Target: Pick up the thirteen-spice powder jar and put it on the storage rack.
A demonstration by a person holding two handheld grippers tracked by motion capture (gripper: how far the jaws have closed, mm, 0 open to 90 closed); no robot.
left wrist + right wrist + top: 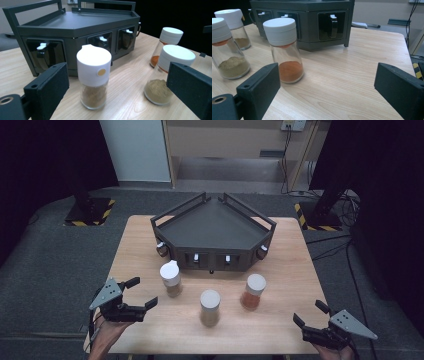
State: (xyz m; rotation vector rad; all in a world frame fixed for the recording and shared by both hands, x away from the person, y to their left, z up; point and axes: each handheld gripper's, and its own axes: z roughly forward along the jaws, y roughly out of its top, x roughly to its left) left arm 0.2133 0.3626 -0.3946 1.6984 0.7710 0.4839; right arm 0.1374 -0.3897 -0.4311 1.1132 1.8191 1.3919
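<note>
On the table (295,270) we see the dark rack (214,227) at the back, three spice jars standing upright before it. Our left gripper (142,292) hovers with jaws wide, empty, facing the brown jar (171,279); our right gripper (311,314) likewise gapes, near the orange jar (253,291).

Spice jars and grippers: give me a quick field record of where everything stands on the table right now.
left jar: brown powder, flip-top cap, upright, nearest the rack
middle jar: tan powder, upright, nearest the person
right jar: orange powder, upright
rack: dark angular tray behind the jars, top bare
left gripper: jaws open, holding nothing, left of the left jar
right gripper: jaws open, holding nothing, right of the right jar
table: light wood
</note>
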